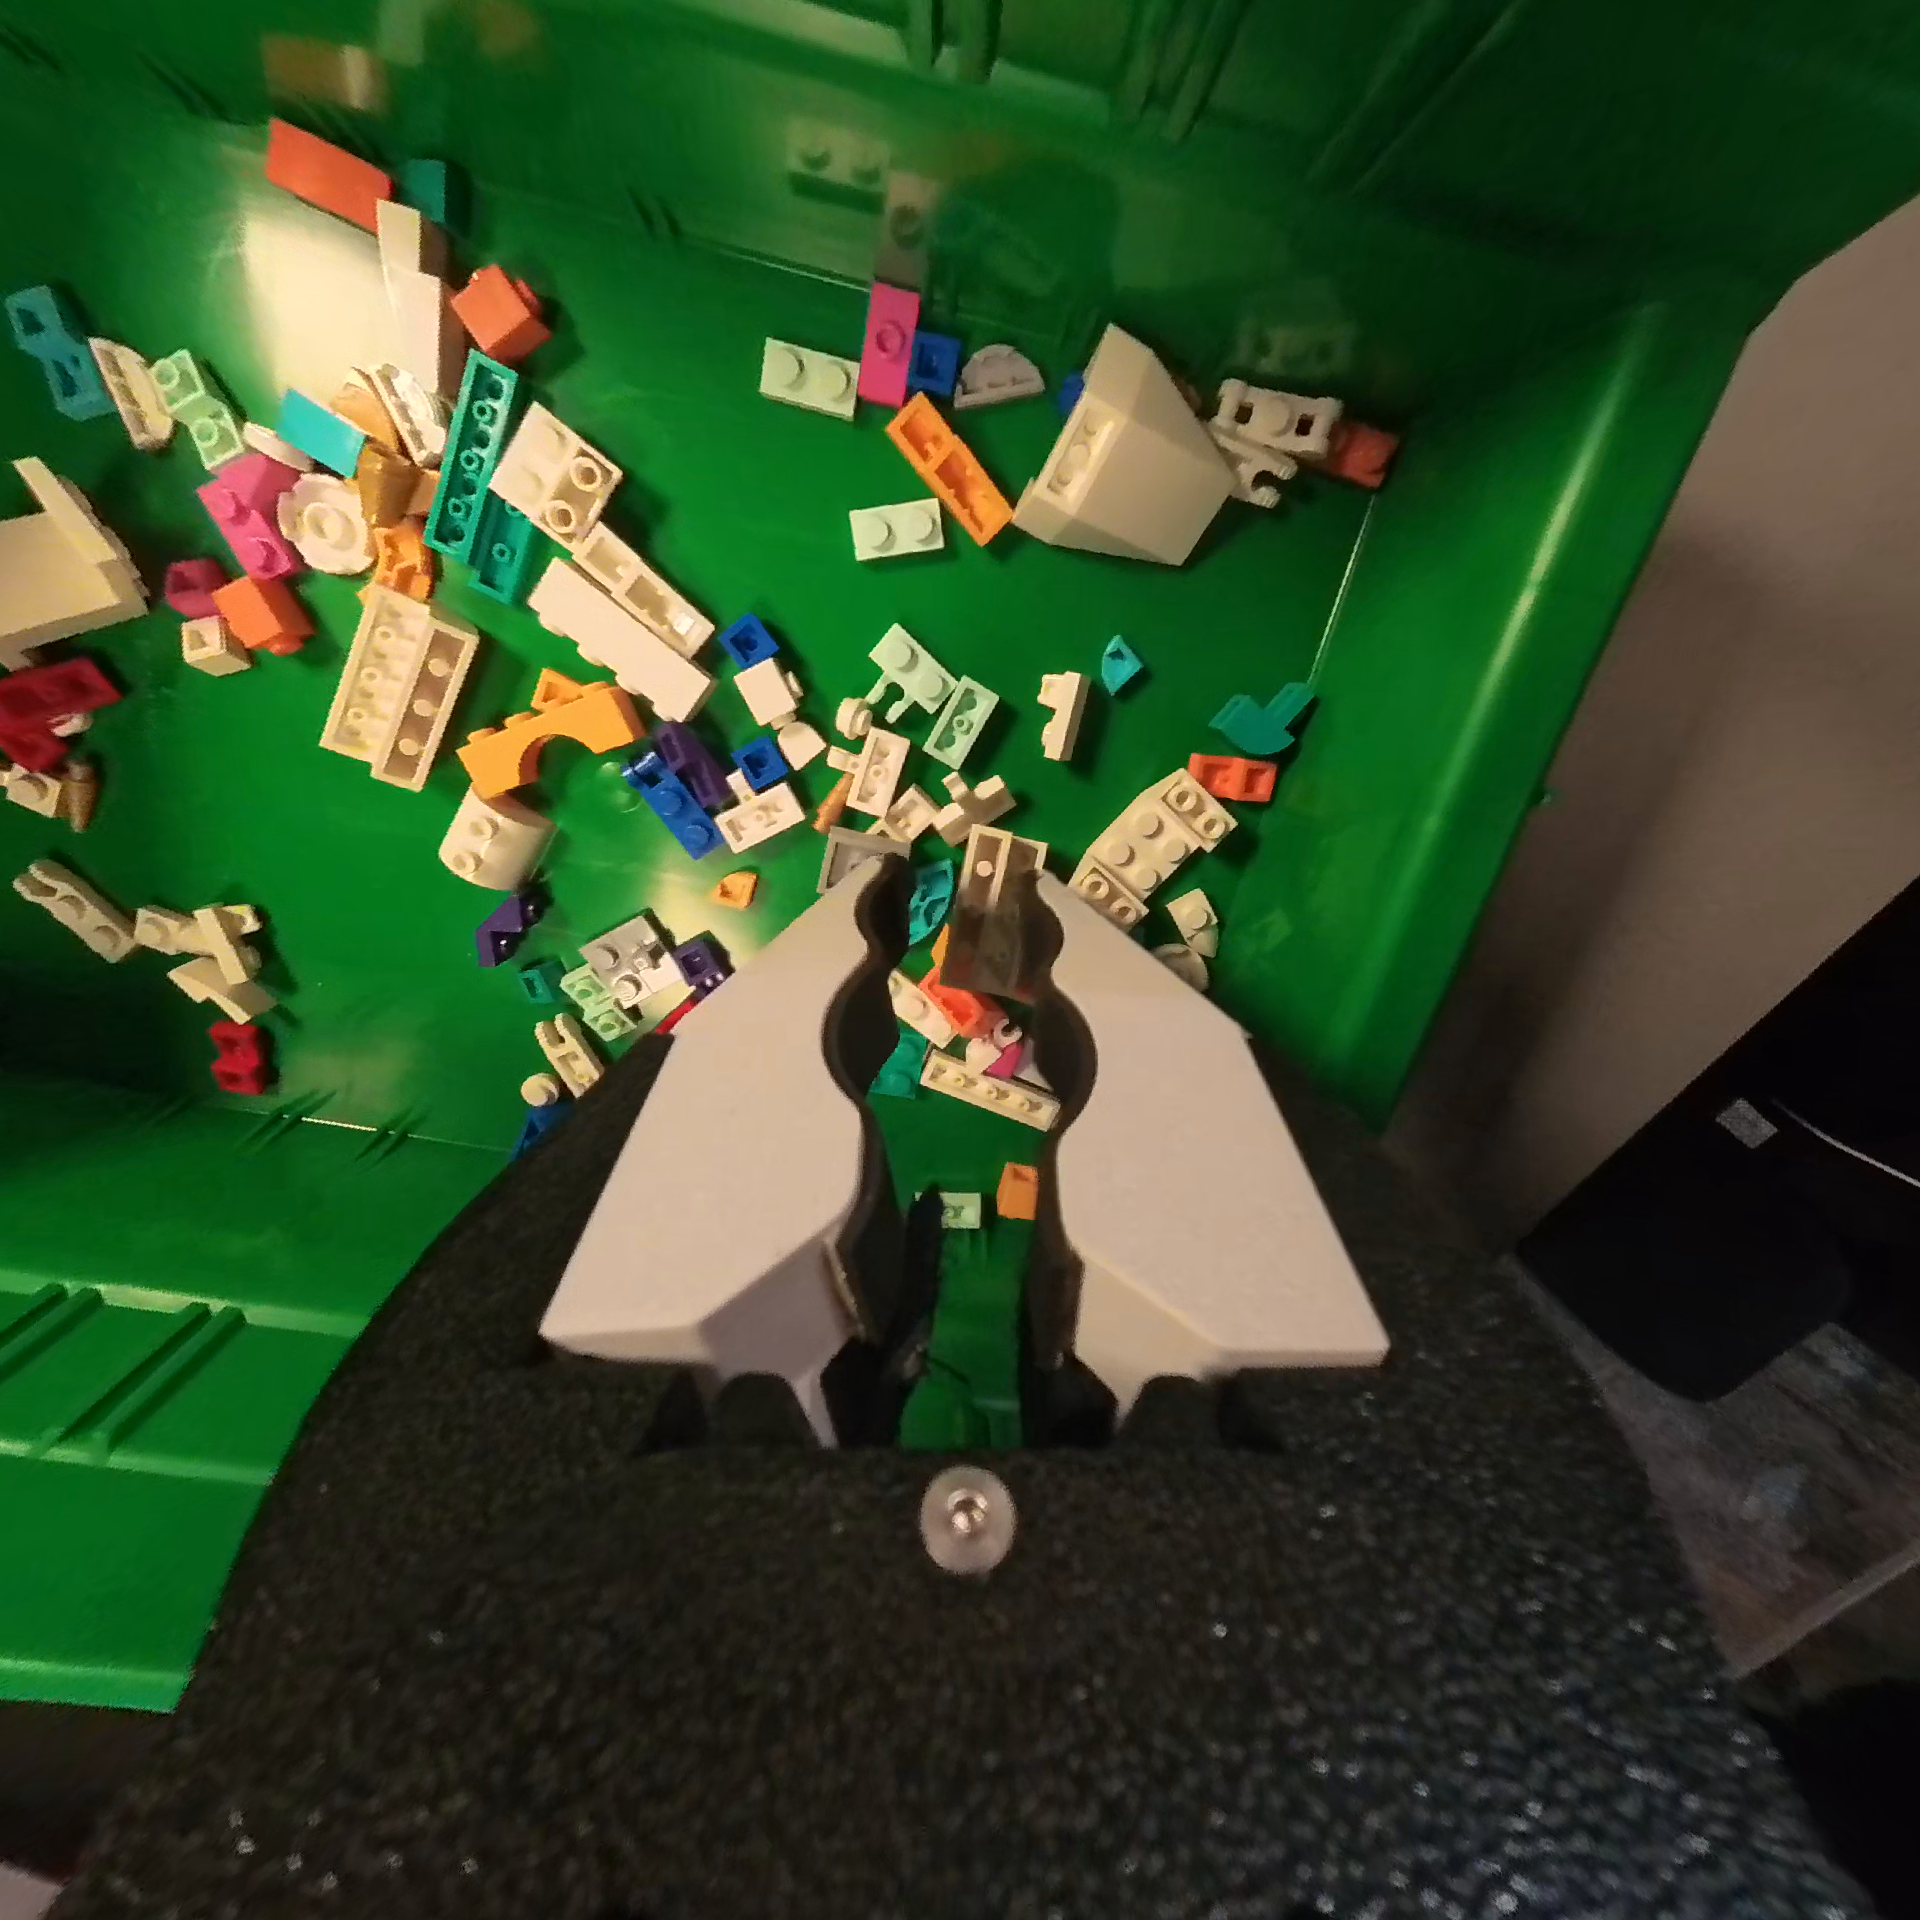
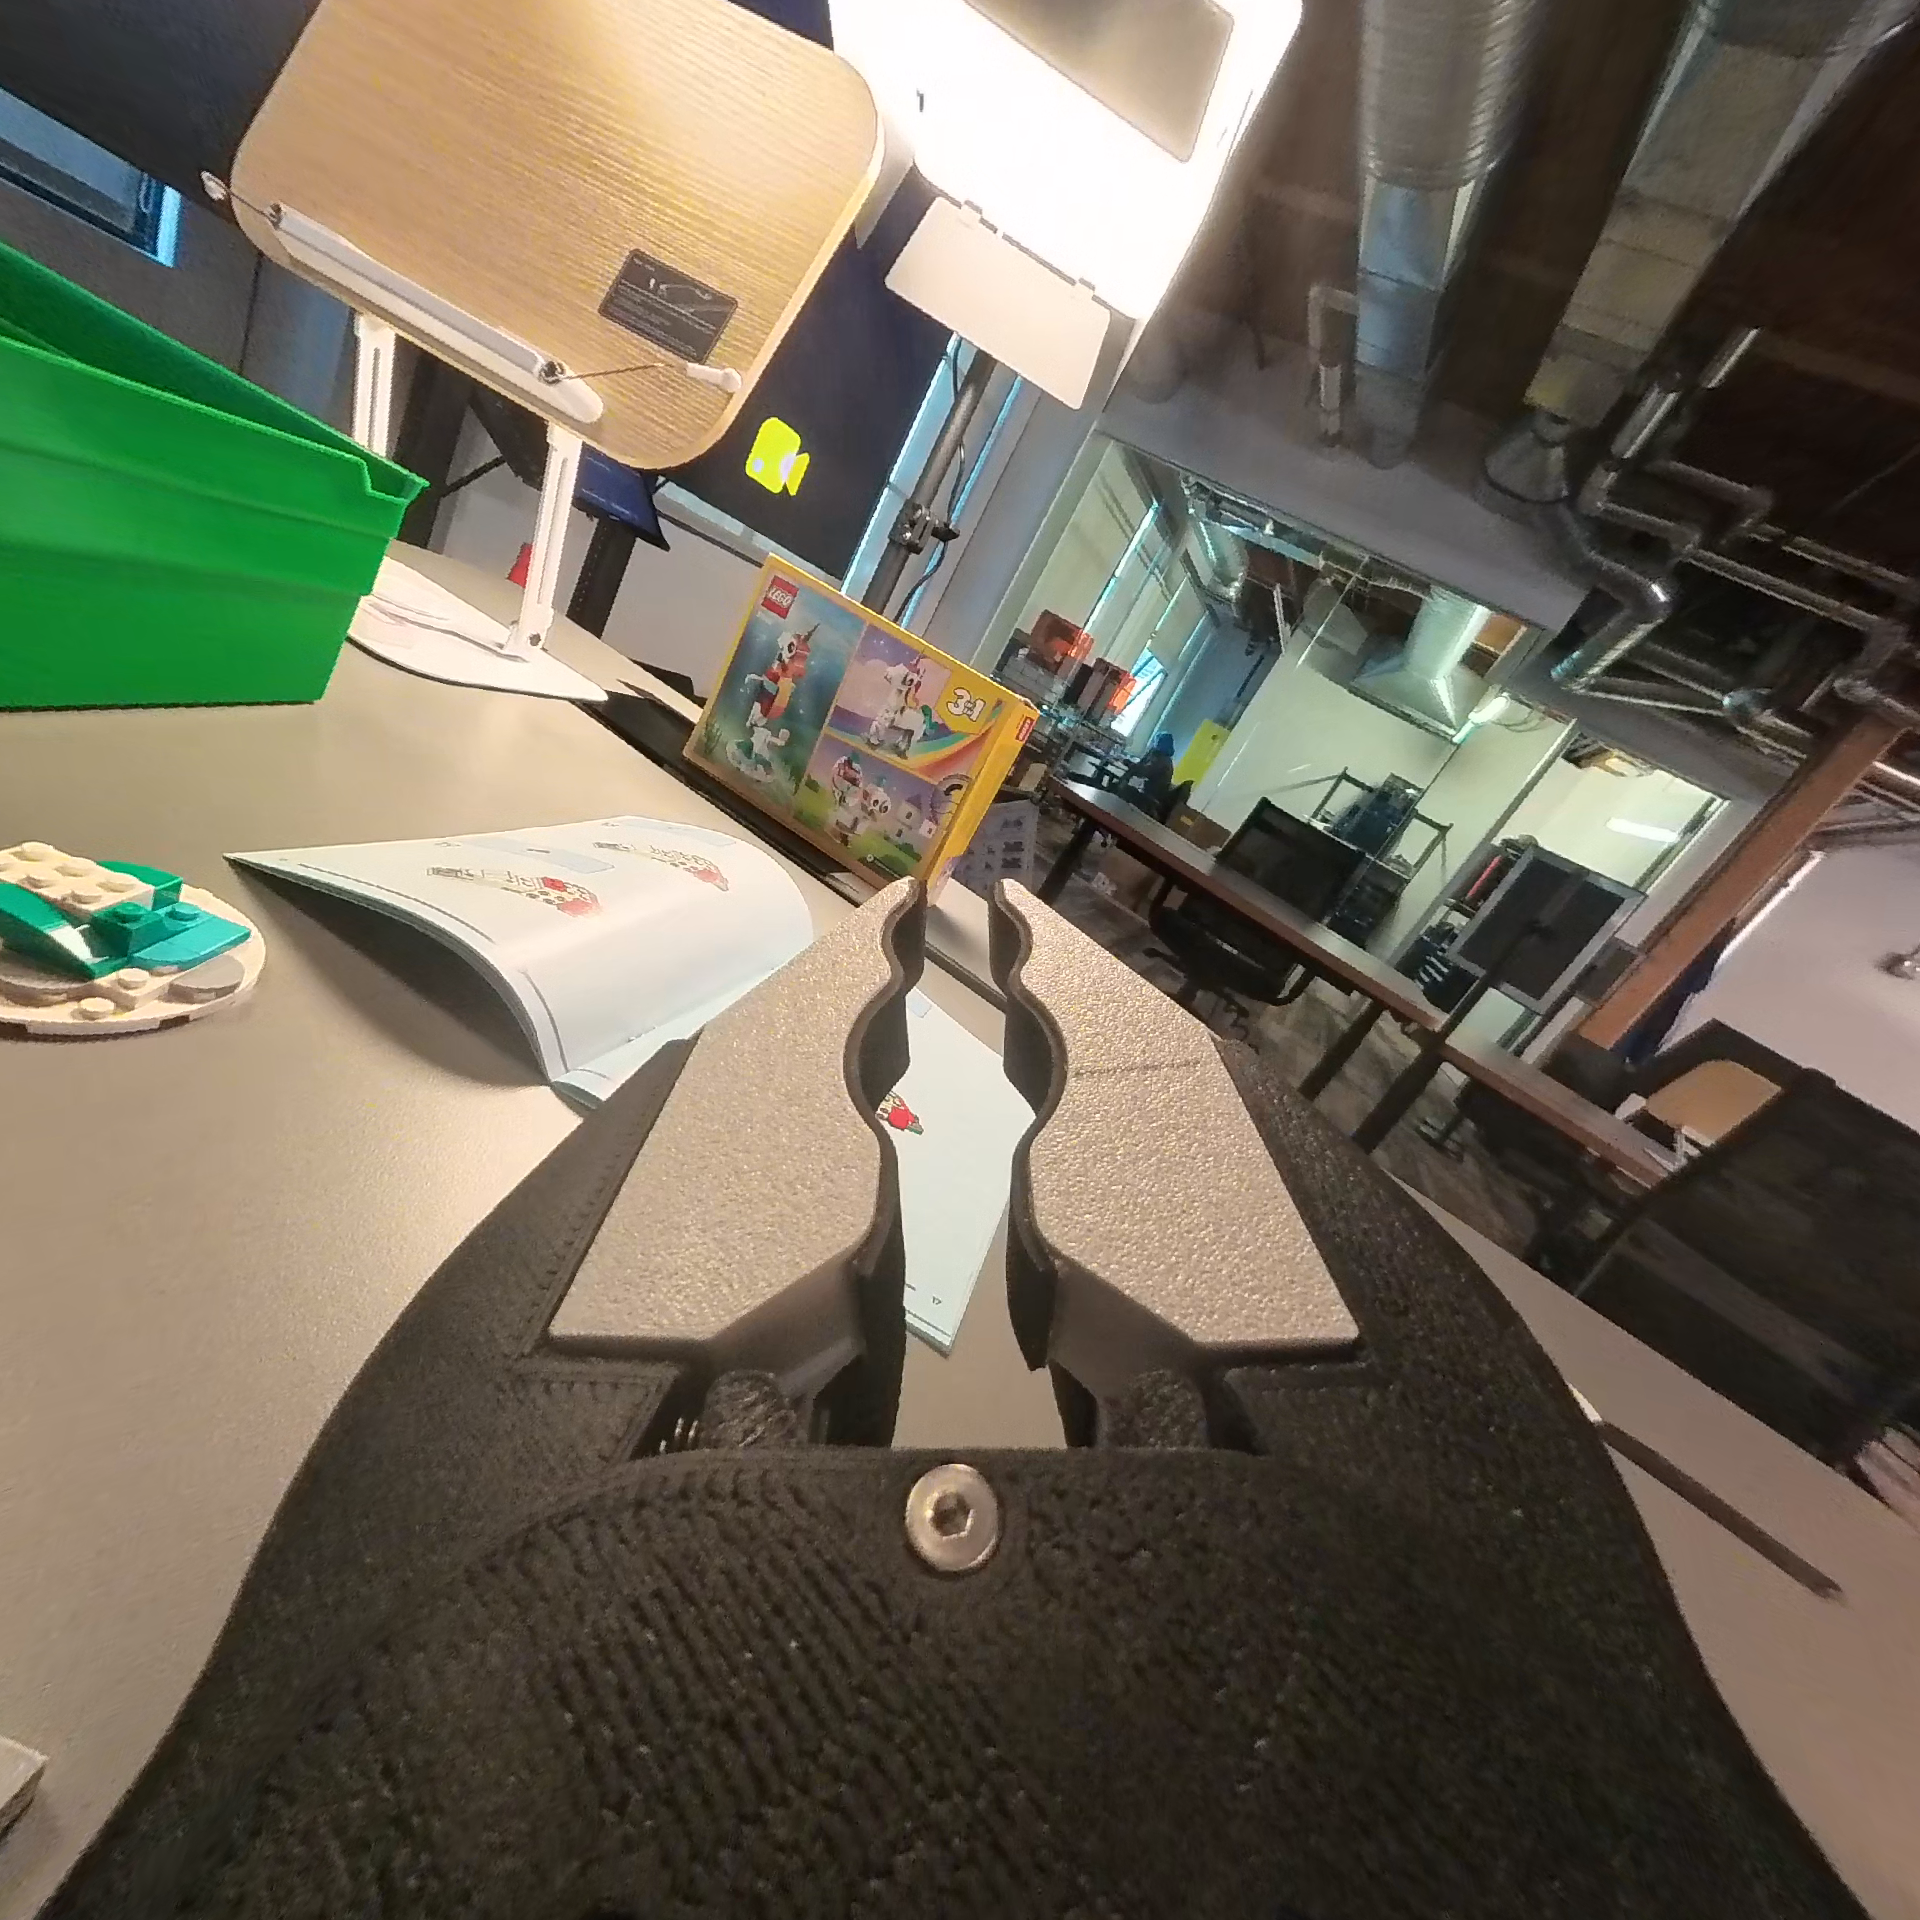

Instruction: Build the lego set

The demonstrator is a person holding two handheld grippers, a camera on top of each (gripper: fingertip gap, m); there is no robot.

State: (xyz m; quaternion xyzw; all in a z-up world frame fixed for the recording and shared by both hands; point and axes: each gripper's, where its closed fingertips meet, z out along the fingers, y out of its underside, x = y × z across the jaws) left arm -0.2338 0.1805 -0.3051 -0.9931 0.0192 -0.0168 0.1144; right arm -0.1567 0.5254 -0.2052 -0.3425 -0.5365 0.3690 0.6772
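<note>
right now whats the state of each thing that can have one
left tongs: closed on a white plate piece, lifted above the loose bricks
right tongs: open, empty
green bin: holds loose bricks
instruction booklet: lying open
lego box: standing upright
partial build: resting on the table

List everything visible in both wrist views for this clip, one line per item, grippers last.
green bin: one, green, under the left gripper; its side also shows at left in the right wrist view.
loose bricks: many, mixed colours (white, orange, teal, pink, blue, purple), scattered on the bin floor.
white plate brick: one, off-white, between the left gripper's fingertips.
partial build: one, white and teal, on the grey table at left.
instruction booklet: one, pale blue, open on the table.
set box: one, yellow, standing behind the booklet.
book stand: one, wood-coloured on a white leg, behind the bin.
grey table: one.
left gripper: closed on the white plate brick.
right gripper: open, empty, above the booklet.
</note>
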